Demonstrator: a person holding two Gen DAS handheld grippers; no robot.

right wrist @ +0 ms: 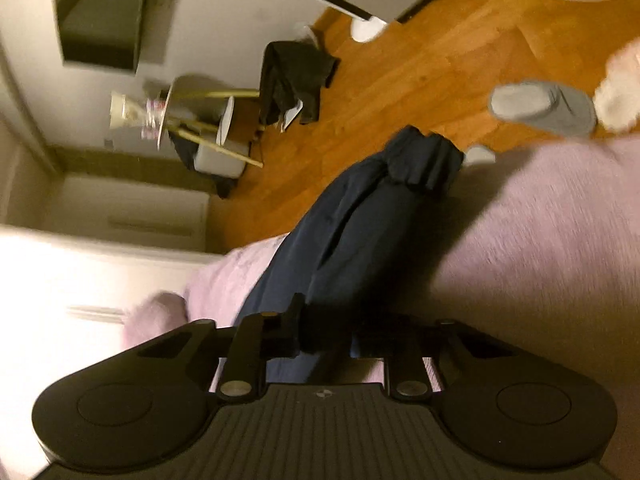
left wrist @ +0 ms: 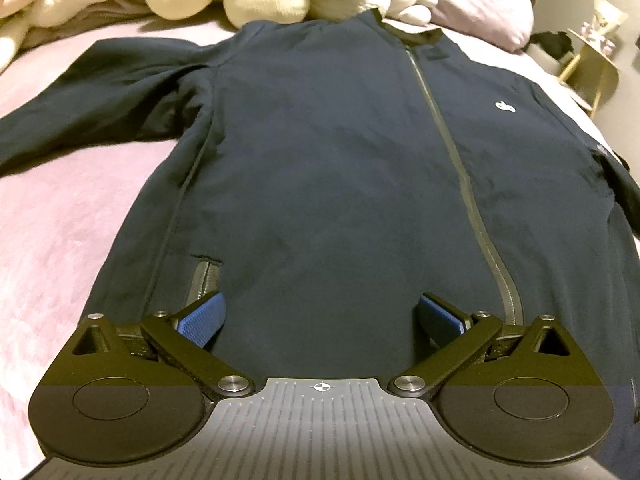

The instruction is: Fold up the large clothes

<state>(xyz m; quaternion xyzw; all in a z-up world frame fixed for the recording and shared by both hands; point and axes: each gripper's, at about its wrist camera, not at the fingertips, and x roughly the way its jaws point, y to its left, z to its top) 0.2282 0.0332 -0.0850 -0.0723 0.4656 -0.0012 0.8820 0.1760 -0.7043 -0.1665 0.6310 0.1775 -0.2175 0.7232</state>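
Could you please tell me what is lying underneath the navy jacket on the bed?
The navy jacket lies flat on a pinkish-lilac blanket, visible all around it. Whatever lies beneath the jacket's body is covered and cannot be seen.

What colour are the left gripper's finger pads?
Blue, textured pads, clearest in the left wrist view.

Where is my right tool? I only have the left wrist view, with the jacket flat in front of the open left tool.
Observer: The right tool is shut on the jacket's sleeve.
Operator: Is that sleeve lying on the bed?
Observer: Only partly. Its cuff reaches past the edge of the bed, over the wooden floor.
Operator: Anything on the floor near it?
Observer: A grey slipper is just beyond the cuff, close to the bed edge.
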